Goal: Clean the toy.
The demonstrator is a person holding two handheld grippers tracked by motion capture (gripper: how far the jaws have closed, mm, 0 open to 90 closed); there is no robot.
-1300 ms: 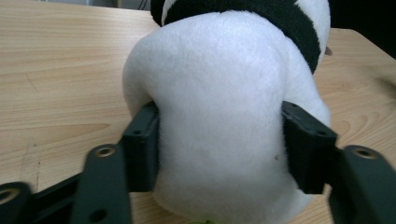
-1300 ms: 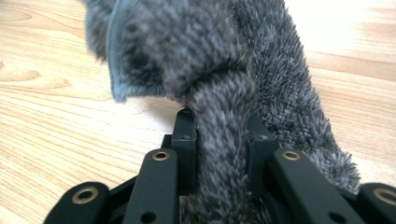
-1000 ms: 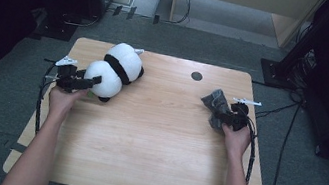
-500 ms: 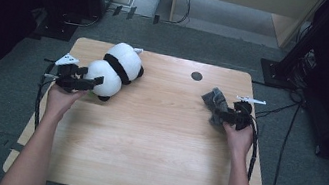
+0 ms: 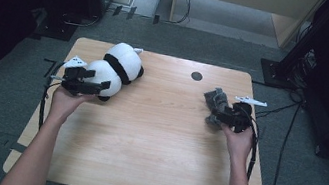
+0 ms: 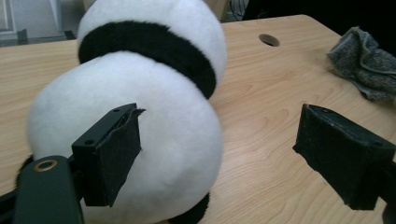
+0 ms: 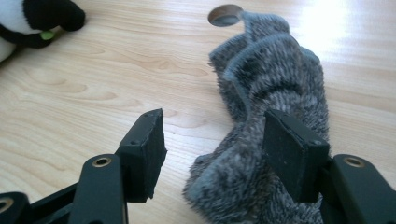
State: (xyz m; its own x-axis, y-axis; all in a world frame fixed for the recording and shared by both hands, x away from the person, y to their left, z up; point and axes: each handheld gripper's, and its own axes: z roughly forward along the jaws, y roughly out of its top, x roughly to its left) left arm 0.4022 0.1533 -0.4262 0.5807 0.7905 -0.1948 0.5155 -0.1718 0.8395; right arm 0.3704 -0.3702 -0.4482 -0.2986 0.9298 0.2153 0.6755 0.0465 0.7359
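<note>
Near the counter's (image 5: 141,159) far left corner, the plush panda (image 5: 116,66) could roll toward the left edge if the left gripper (image 5: 95,86) brushes it, since its round body rests loosely. That gripper's jaws are released and have just been opening; the panda lies just beyond the left-hand jaw, the gap mostly bare. By the right edge, the grey fuzzy cloth (image 7: 266,116) might snag on a pad and drag along. The right gripper's (image 7: 229,154) jaws, just opening, stand released, the cloth's near end between them, against one pad
</note>
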